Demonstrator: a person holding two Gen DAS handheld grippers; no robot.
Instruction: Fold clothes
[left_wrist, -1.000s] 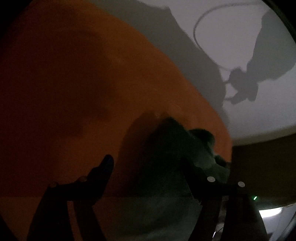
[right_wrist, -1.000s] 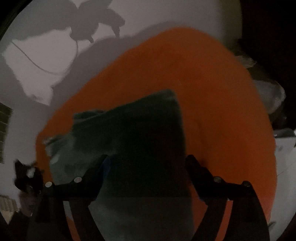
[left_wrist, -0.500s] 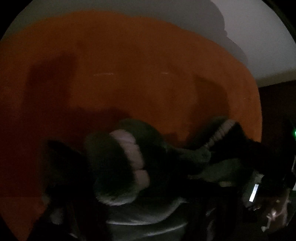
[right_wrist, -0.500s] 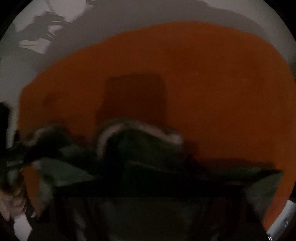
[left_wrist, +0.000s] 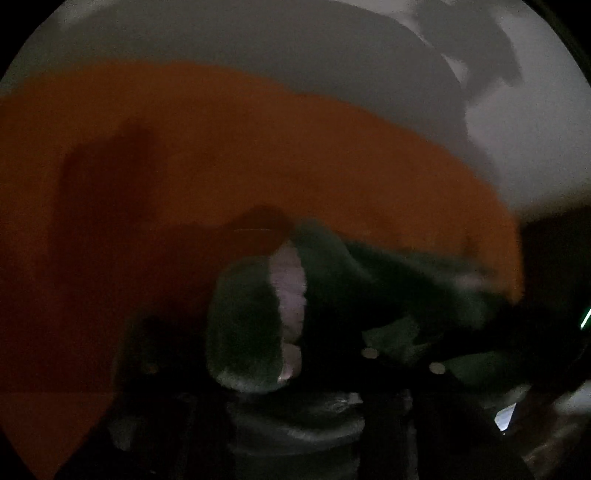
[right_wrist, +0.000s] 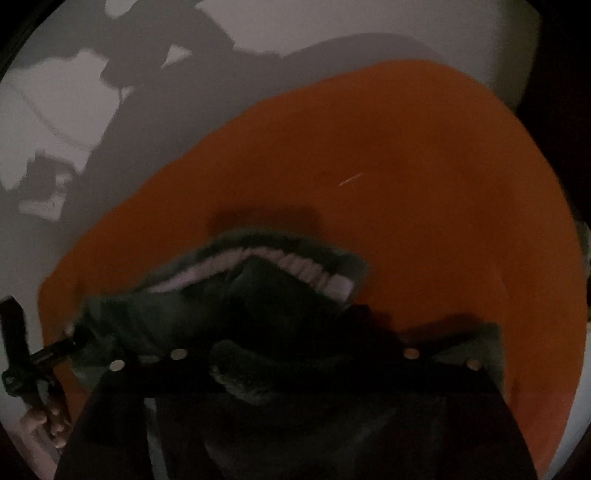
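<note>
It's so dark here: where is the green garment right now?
The green garment lies bunched on the orange cloth, low in both wrist views; in the left view it sits right of centre.

a dim orange surface (right_wrist: 424, 177) carries a crumpled dark green garment (right_wrist: 280, 295).

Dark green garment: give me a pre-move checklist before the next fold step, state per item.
1. Dark green garment lies on the orange cloth: ok.
2. Garment flat enough to fold: not ok, it is bunched, its pale ribbed lining exposed.
3. Left gripper free of fabric: cannot tell, jaws opening with cloth between them, picture dark.
4. Right gripper free of fabric: cannot tell, jaws opening, garment bunched between them.
5. Orange cloth beyond the garment free of other things: ok.
6. Picture sharp enough to choose a grasp edge: not ok, dim and blurred.
</note>
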